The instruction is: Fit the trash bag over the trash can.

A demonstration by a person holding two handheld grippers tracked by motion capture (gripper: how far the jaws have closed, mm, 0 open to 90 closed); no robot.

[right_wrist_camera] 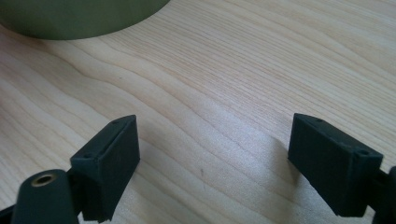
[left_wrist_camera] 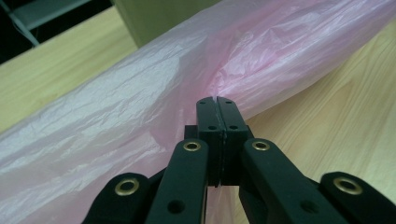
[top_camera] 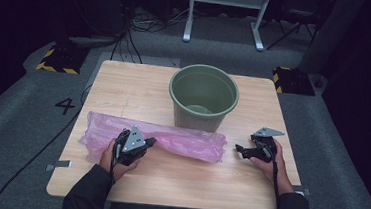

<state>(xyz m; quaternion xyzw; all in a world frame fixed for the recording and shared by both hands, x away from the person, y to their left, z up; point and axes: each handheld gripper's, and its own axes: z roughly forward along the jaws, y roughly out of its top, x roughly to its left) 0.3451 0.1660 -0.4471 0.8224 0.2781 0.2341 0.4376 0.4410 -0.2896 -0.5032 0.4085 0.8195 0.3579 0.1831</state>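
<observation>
Near the worktop's front left corner, the pink plastic bag [top_camera: 171, 138] was pinched in the closed left gripper [top_camera: 151, 142]; the right gripper [top_camera: 238, 150] was held wide open, empty.

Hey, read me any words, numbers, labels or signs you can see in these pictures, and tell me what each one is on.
"4": a dark numeral on the grey carpeted floor, left of the light wooden table.
The round green plastic bucket and the long pink plastic bag carry no readable print.

High view looks down on the table [top_camera: 177, 184]; both claw views sit close above it.
</observation>
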